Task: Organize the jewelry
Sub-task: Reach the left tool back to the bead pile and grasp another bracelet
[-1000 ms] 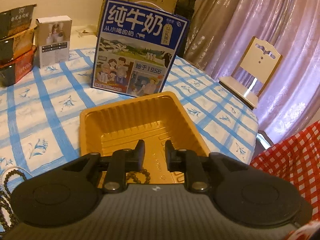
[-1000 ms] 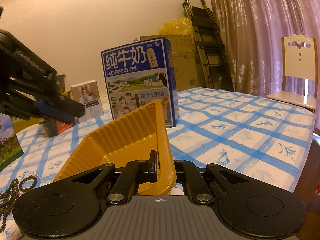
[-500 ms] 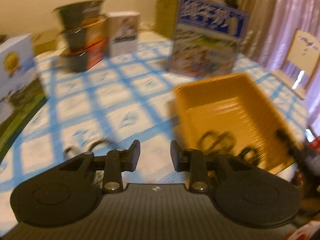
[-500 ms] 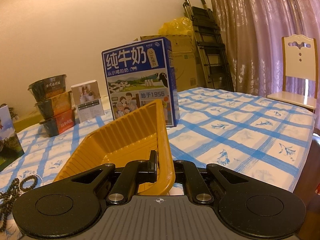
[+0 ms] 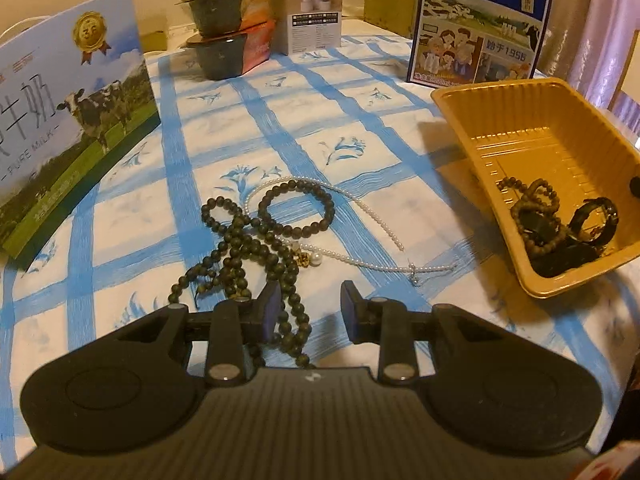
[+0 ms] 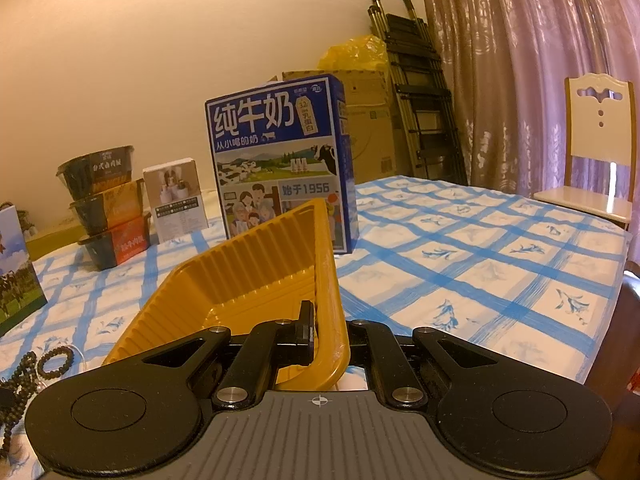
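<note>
Left wrist view: the left tool (image 5: 308, 308) hangs over the counter (image 5: 360, 128), its jaws narrowly parted, having just been opening; a strand of the dark bead necklace (image 5: 256, 252) runs between the fingers, with no pad pressing on it. The necklace lies heaped on the checked cloth, its long axis running from the tool away toward the far milk carton (image 5: 480, 24). A dark bead bracelet (image 5: 296, 210) lies flat as a ring just beyond it, and a pearl strand (image 5: 372, 216) loops around the bracelet and trails right toward the gold tray (image 5: 472, 128). The tray holds more dark beads (image 5: 536, 216) at its near end. Right wrist view: the right tool (image 6: 330, 338) is clamped on the tray's (image 6: 248, 264) near rim, the tray tilted with its far end raised.
</note>
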A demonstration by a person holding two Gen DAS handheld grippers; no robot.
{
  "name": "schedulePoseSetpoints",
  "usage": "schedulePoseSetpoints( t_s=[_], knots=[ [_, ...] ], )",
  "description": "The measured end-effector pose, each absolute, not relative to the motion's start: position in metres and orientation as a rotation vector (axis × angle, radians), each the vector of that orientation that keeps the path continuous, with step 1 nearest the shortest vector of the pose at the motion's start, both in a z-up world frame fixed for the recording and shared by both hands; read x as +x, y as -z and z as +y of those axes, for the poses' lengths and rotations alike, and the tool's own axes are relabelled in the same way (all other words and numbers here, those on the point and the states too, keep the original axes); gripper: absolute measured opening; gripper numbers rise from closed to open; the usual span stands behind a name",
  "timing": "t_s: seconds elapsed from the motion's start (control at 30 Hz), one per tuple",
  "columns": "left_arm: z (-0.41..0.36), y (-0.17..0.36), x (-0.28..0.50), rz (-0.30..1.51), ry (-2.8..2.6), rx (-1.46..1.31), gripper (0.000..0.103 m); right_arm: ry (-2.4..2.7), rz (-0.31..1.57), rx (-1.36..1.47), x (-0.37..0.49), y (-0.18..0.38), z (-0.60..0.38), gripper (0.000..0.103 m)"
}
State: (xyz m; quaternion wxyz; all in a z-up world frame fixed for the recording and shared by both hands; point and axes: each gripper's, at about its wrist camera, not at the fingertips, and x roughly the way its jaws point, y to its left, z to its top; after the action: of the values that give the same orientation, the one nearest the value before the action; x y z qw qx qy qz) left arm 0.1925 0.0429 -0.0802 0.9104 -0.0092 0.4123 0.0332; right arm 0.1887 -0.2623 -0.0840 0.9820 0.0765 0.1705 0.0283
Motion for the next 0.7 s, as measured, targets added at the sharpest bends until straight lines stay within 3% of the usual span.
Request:
schedulePoseSetpoints(
  t_s=[0.2,0.7],
  knots=[
    [0.036,0.092,0.207,0.853,-0.053,-0.019,0.021,-0.056,0.346,0.155,0.188,0.084,-0.263,0.007],
    [0.043,0.109,0.228,0.85,-0.103,-0.028,0.022,-0.056,0.346,0.154,0.188,0.085,-0.265,0.007]
  ],
)
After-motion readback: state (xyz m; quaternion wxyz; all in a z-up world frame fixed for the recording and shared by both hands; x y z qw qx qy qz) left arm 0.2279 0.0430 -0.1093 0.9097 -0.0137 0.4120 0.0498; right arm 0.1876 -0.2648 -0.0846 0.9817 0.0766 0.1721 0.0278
